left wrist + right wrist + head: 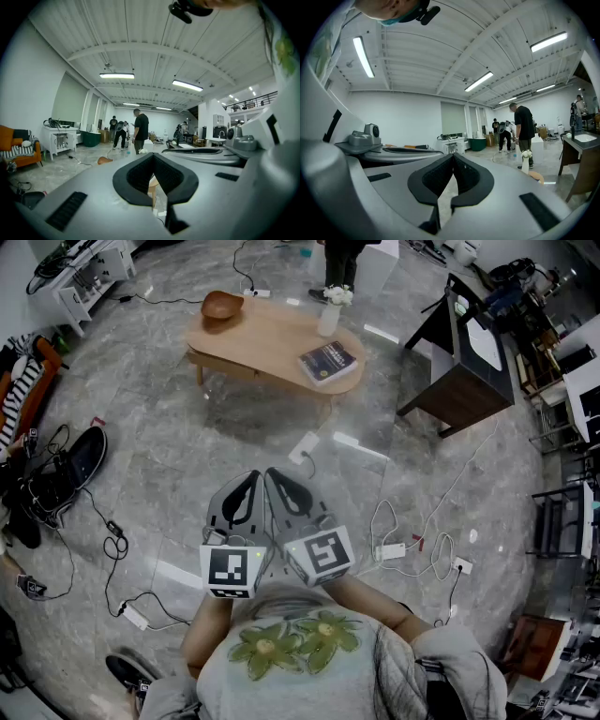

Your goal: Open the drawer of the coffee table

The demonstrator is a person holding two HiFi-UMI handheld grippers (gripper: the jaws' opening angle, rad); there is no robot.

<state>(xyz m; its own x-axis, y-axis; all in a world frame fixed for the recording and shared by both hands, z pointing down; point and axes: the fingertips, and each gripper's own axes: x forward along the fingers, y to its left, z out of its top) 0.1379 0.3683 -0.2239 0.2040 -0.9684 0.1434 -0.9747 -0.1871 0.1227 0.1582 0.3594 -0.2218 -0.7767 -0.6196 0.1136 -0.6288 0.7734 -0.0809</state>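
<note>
Both your left gripper point(247, 486) and right gripper point(282, 486) are pressed together, empty. The coffee table point(272, 338) stands well ahead; its drawer point(223, 365) seems to lie on the left gripper's side.

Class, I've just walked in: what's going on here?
A person holds a grey two-jaw gripper in each hand, close to the chest. The left gripper and right gripper are both shut and empty. The oval light-wood coffee table stands some way ahead of them, untouched, so the opening has not begun.
</note>
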